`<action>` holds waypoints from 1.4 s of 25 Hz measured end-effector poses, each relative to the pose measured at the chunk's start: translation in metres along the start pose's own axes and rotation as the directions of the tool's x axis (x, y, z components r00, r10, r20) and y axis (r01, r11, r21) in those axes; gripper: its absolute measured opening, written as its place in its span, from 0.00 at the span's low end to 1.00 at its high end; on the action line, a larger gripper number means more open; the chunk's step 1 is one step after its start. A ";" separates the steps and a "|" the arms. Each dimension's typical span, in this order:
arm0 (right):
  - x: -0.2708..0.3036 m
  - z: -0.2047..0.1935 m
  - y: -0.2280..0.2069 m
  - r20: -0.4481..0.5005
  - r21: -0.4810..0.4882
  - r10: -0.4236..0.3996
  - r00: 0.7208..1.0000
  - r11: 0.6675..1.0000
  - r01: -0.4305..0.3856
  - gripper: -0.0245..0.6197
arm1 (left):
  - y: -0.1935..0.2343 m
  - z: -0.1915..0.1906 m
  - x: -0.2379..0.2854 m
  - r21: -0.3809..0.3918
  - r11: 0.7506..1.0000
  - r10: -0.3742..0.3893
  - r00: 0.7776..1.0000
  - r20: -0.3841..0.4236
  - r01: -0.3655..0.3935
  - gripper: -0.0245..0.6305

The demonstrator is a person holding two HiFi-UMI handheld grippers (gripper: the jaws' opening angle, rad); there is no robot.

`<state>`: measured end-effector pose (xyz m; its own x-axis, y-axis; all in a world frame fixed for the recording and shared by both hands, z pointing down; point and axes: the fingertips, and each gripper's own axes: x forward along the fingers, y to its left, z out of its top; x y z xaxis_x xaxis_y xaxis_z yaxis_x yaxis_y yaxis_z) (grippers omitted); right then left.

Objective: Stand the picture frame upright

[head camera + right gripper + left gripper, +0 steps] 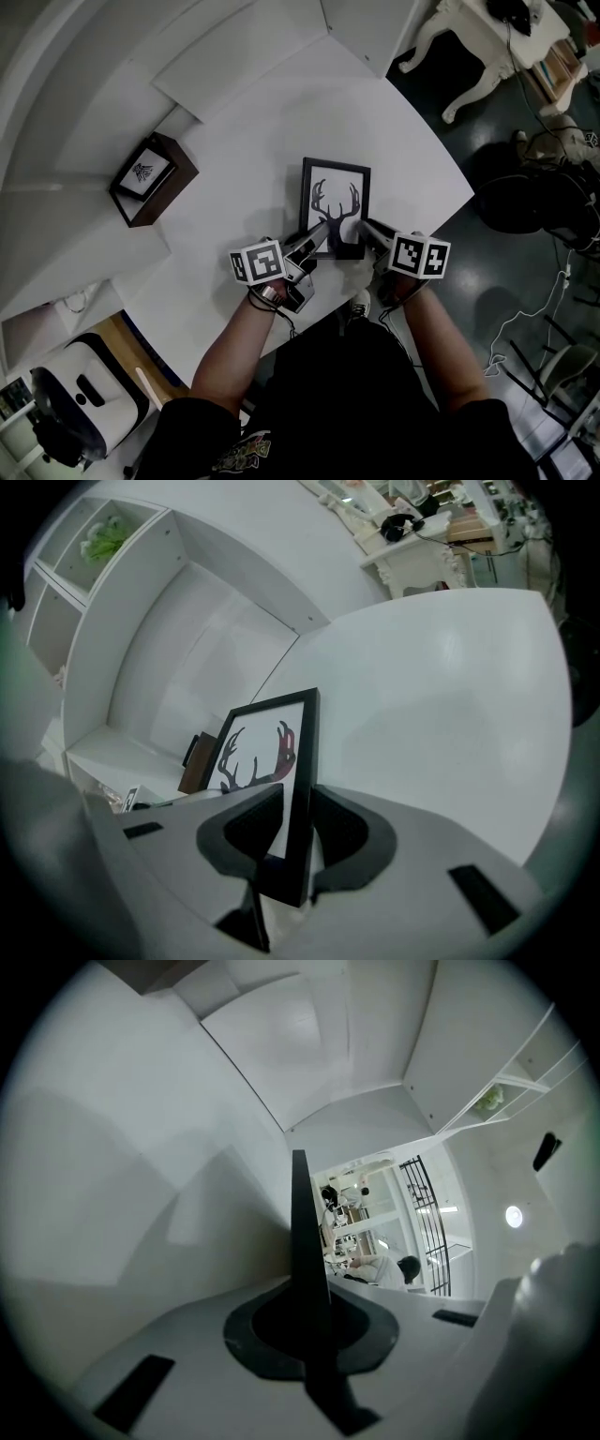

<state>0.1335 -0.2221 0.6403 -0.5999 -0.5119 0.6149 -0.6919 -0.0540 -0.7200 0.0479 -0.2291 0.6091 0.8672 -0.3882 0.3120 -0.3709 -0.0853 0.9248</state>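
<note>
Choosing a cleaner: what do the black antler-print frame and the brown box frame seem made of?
Picture frame: matte black, painted wood or plastic; no grain shows to decide. Box frame: likely wood, judging by its warm brown, dull sides.

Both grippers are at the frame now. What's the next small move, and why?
Probably ease the right gripper slightly off the picture frame, with the left gripper holding. The left is shut on the frame's thin black edge; the right's jaws only flank the other edge, seemingly loose. The frame looks near upright, so this tests whether it stands.
</note>
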 end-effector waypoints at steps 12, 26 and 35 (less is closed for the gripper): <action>-0.013 0.002 0.026 0.012 0.065 0.221 0.975 0.973 -0.221 0.25 | -0.025 0.002 -0.013 0.022 0.995 -0.103 0.994 0.033 0.102 0.06; -0.052 0.012 0.062 0.036 0.052 0.489 0.871 0.870 -0.491 0.23 | -0.068 -0.010 -0.035 0.053 0.967 -0.254 0.964 0.083 0.250 0.06; -0.070 0.014 0.087 0.025 -0.018 0.580 0.815 0.815 -0.579 0.15 | -0.083 -0.023 -0.041 0.151 0.956 -0.263 0.964 0.045 0.253 0.06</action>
<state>0.1210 -0.2028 0.5298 -0.8794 -0.4701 0.0754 -0.2234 0.2676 -0.9373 0.0505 -0.1853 0.5245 0.9184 -0.3928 0.0482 -0.1848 -0.3180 0.9299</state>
